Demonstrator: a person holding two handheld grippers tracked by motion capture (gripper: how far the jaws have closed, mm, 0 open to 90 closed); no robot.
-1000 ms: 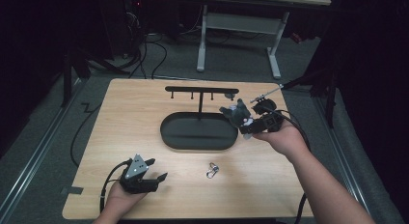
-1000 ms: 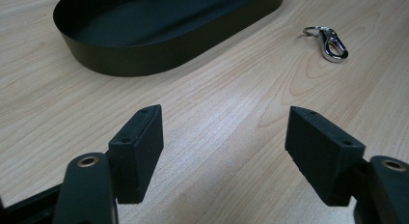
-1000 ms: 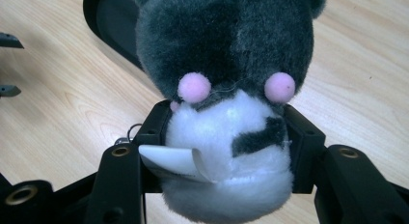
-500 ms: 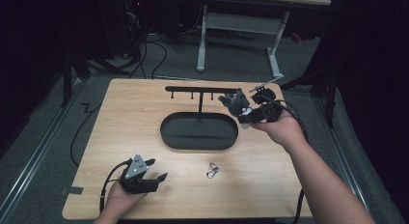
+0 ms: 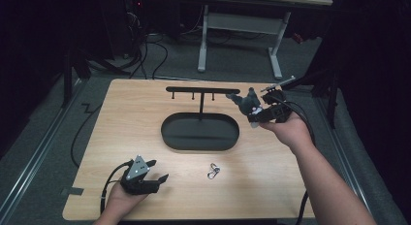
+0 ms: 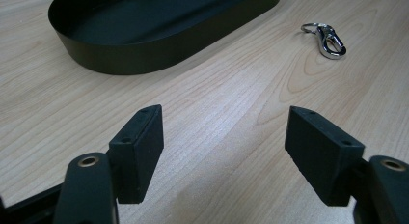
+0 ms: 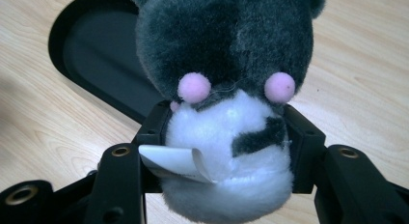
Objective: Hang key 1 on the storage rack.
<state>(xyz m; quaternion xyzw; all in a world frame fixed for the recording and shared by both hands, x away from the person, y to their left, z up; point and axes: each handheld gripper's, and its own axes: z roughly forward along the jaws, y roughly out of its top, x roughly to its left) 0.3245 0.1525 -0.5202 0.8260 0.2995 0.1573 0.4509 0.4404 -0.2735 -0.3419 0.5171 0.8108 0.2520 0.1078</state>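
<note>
Plush toy [image 5: 248, 102] in right tool [image 5: 256, 111] moved nearer the rack [image 5: 198, 90]

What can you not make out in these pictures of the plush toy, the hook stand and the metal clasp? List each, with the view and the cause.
- Plush toy: right gripper view, top cut off by the frame edge; its lower part sits between the right gripper's jaws.
- Stand's hooks: high view, too small to tell their shape.
- Metal clasp: high view, too small for detail.
- Oval tray: left gripper view, far end cut off.
</note>
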